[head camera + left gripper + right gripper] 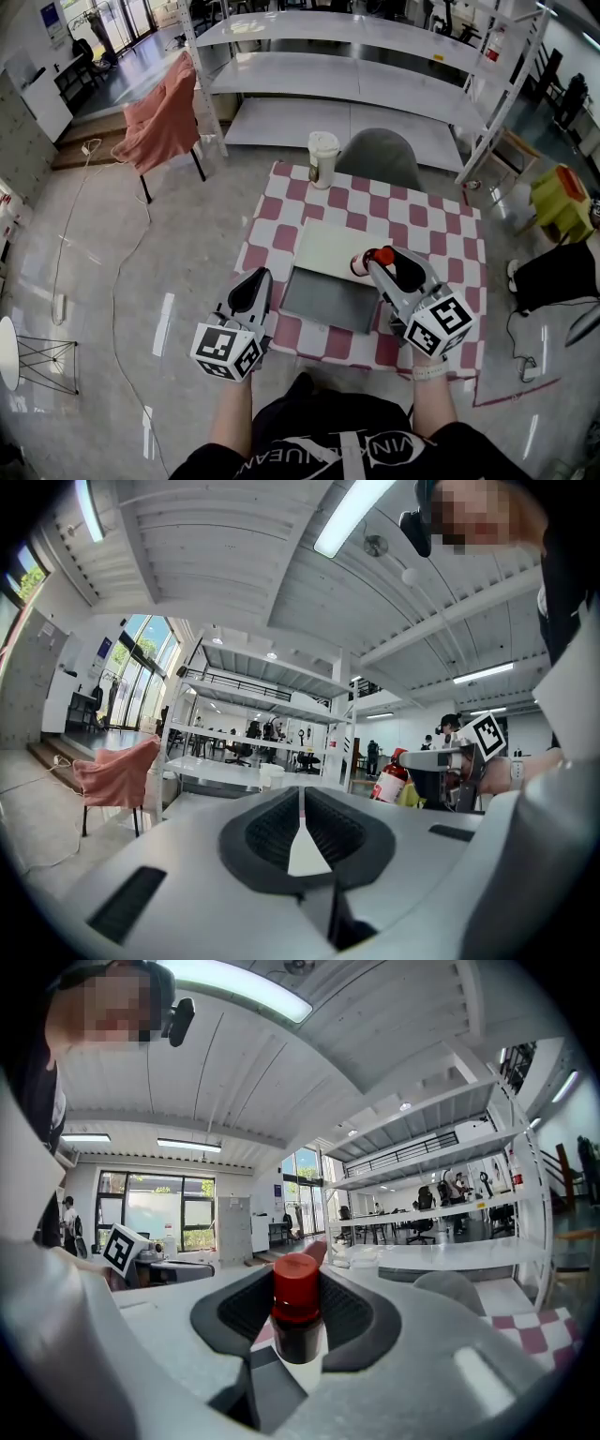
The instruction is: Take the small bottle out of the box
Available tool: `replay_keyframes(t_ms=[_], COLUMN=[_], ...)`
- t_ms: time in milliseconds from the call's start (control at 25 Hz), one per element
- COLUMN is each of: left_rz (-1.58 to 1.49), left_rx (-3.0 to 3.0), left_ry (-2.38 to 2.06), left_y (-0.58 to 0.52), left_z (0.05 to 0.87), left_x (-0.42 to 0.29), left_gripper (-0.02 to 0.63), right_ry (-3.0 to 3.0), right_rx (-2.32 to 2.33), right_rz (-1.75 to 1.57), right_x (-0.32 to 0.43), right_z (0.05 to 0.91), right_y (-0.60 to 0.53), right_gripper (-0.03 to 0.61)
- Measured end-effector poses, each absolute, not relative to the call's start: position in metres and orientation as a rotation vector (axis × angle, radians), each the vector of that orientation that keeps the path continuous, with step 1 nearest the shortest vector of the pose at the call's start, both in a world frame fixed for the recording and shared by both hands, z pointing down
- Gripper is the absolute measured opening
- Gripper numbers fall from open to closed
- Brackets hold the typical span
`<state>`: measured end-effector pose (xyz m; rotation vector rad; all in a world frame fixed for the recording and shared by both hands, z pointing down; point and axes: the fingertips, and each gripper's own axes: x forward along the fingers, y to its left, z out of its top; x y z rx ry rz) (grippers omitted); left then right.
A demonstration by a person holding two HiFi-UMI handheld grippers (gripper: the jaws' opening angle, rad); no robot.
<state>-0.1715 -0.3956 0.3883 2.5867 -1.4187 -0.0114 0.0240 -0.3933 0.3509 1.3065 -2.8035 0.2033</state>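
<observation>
A small bottle [372, 260] with a red cap [296, 1288] and dark body is clamped between the jaws of my right gripper [377, 263]. It hangs over the right edge of the white lid [330, 247] of the open grey box [326, 300]. The box lies on the checkered table [281, 234] and I see nothing inside it. My left gripper [260, 277] hovers by the box's left side, jaws shut with nothing between them. In the left gripper view, the left gripper [301, 803] faces the bottle [388, 784] held at the right.
A pale lidded cup [322, 157] stands at the table's far edge beside a grey chair [380, 156]. White shelving [356, 84] stands behind. A pink cloth [164, 117] hangs on a chair at far left, with a cable on the floor.
</observation>
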Motion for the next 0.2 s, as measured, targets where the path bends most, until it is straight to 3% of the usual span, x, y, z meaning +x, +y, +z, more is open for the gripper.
replay_keyframes(t_ms=[200], left_rz=[-0.010], left_rx=[2.582], left_ry=[-1.410], left_y=[-0.3994], left_z=[0.3957], left_x=[-0.1722], left_gripper=[0.023], right_ry=[-2.801], right_rx=[1.315], right_rz=[0.226], right_x=[0.0230], right_z=[0.3584], right_y=[-0.3957], right_gripper=[0.135])
